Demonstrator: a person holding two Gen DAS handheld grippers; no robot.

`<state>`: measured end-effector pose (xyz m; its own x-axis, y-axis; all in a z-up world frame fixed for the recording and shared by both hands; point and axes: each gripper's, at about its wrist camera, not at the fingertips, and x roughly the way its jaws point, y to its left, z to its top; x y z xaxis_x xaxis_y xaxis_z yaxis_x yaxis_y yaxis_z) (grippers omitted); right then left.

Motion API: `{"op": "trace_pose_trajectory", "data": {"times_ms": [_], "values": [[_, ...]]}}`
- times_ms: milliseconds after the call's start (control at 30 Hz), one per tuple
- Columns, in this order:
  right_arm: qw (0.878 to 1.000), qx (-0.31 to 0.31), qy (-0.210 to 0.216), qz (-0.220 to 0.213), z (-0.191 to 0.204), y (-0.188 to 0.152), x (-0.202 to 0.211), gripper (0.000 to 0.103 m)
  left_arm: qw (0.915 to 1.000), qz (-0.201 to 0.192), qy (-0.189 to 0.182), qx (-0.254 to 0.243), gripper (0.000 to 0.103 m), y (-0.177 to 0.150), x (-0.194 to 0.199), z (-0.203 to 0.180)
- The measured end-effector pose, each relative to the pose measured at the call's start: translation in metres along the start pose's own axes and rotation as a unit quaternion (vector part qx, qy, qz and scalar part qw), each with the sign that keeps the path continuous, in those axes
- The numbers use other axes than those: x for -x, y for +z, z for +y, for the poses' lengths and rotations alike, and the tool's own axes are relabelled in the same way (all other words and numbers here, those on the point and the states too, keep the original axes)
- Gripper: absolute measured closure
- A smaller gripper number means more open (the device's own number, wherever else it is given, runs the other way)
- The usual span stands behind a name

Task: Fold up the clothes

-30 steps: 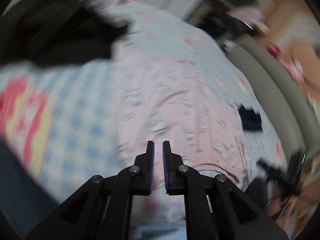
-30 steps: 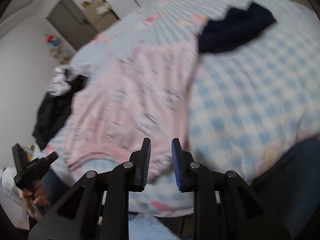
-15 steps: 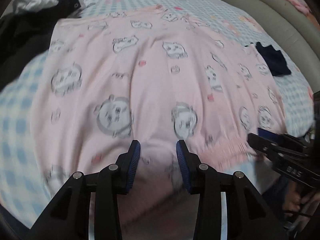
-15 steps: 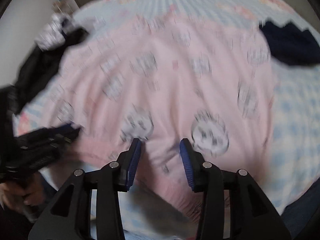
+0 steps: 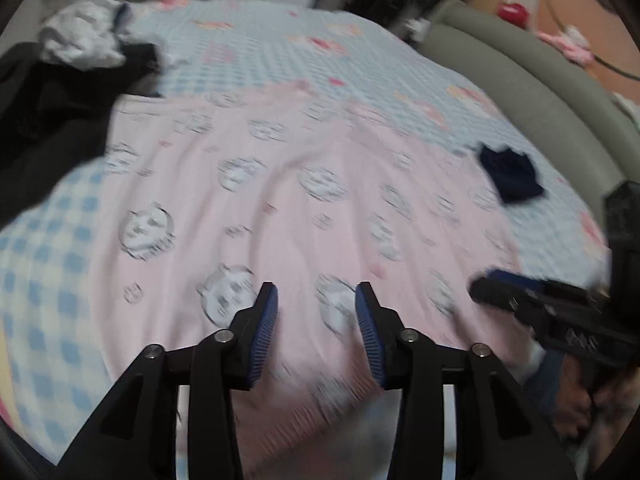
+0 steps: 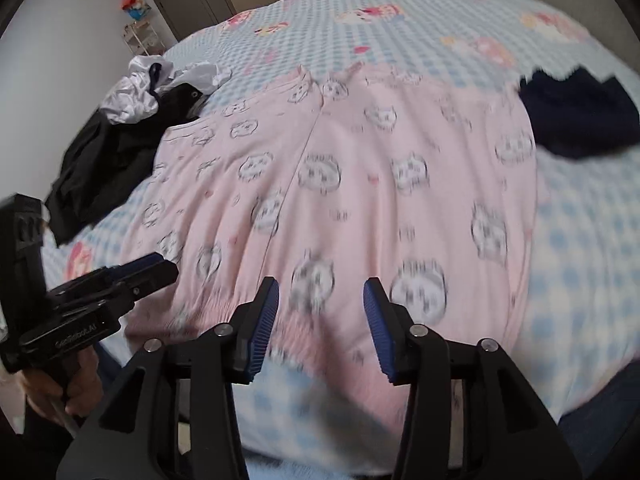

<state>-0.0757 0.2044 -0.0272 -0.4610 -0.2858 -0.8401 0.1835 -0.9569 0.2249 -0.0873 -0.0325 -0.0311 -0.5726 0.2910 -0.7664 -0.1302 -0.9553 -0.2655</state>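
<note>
A pink garment [image 5: 304, 200] printed with grey cartoon faces lies spread flat on the blue-checked bed; it also fills the right wrist view [image 6: 360, 184]. Its gathered waistband [image 6: 208, 308] lies at the near edge. My left gripper [image 5: 316, 300] hovers open over the near hem, nothing between its blue pads. My right gripper [image 6: 320, 296] is open too, just above the waistband edge. Each gripper appears in the other's view: the right one [image 5: 532, 304] at the right, the left one [image 6: 120, 284] at the left, hand-held.
A black garment [image 5: 52, 120] with white cloth [image 5: 84, 36] on it lies at the far left of the bed. A small navy folded piece [image 5: 510, 172] sits to the right of the pink garment. A grey padded bed frame [image 5: 540, 92] curves along the right.
Both grippers have opened wide from nearly shut. They have come to the pink garment's near hem, then drawn back slightly from it.
</note>
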Motion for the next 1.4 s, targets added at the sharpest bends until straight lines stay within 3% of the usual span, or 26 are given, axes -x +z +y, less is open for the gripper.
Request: {"op": "trace_pose_trajectory", "data": {"times_ms": [67, 133, 267, 400, 500, 633, 733, 767, 833, 1000, 1133, 1200, 1300, 1400], "values": [[1.000, 0.005, -0.013, 0.018, 0.002, 0.002, -0.014, 0.058, 0.9998, 0.016, 0.013, -0.009, 0.047, -0.009, -0.013, 0.000], [0.998, 0.015, -0.037, 0.040, 0.003, -0.006, -0.030, 0.058, 0.9981, 0.059, 0.018, -0.011, 0.045, -0.023, -0.027, 0.002], [0.998, 0.010, -0.042, 0.042, -0.005, -0.033, -0.032, 0.055, 0.9966, 0.071, 0.023, -0.034, 0.043, -0.038, -0.008, -0.001], [0.999, -0.002, -0.020, 0.032, -0.014, -0.043, -0.006, 0.055, 0.9985, 0.027, -0.027, -0.040, 0.042, -0.043, 0.032, -0.004], [1.000, -0.019, -0.015, 0.000, -0.023, -0.030, 0.012, 0.054, 0.9996, -0.007, -0.003, -0.027, 0.038, -0.028, 0.036, 0.000], [0.999, -0.015, -0.038, 0.001, -0.025, -0.007, 0.002, 0.051, 0.9987, 0.048, 0.004, 0.015, 0.038, -0.028, 0.001, 0.013], [0.998, -0.004, -0.042, 0.049, -0.023, -0.012, -0.031, 0.036, 0.9953, 0.086, 0.010, 0.043, 0.038, -0.028, -0.023, 0.022], [0.997, 0.000, -0.044, 0.063, -0.023, -0.019, -0.042, 0.036, 0.9958, 0.084, 0.015, 0.033, 0.038, -0.031, -0.020, 0.019], [0.998, 0.015, -0.051, 0.038, -0.023, -0.036, -0.042, 0.036, 0.9963, 0.082, 0.022, 0.015, 0.038, -0.037, -0.013, 0.013], [0.999, 0.001, -0.042, 0.029, -0.026, -0.049, -0.016, 0.036, 0.9971, 0.073, -0.012, 0.018, 0.037, -0.041, 0.009, 0.019], [1.000, -0.012, -0.012, 0.012, -0.023, -0.035, 0.006, 0.037, 0.9984, 0.039, -0.039, 0.012, 0.037, -0.027, 0.025, 0.019], [1.000, -0.006, -0.009, -0.002, -0.019, -0.023, 0.009, 0.037, 0.9990, 0.031, -0.029, 0.010, 0.037, -0.016, 0.025, 0.018], [1.000, -0.001, -0.030, 0.008, -0.019, -0.013, -0.007, 0.037, 0.9986, 0.046, -0.015, 0.023, 0.037, -0.012, 0.007, 0.022], [0.998, -0.007, -0.045, 0.044, -0.024, -0.025, -0.033, 0.036, 0.9946, 0.096, -0.012, 0.037, 0.038, -0.034, -0.016, 0.029]]}}
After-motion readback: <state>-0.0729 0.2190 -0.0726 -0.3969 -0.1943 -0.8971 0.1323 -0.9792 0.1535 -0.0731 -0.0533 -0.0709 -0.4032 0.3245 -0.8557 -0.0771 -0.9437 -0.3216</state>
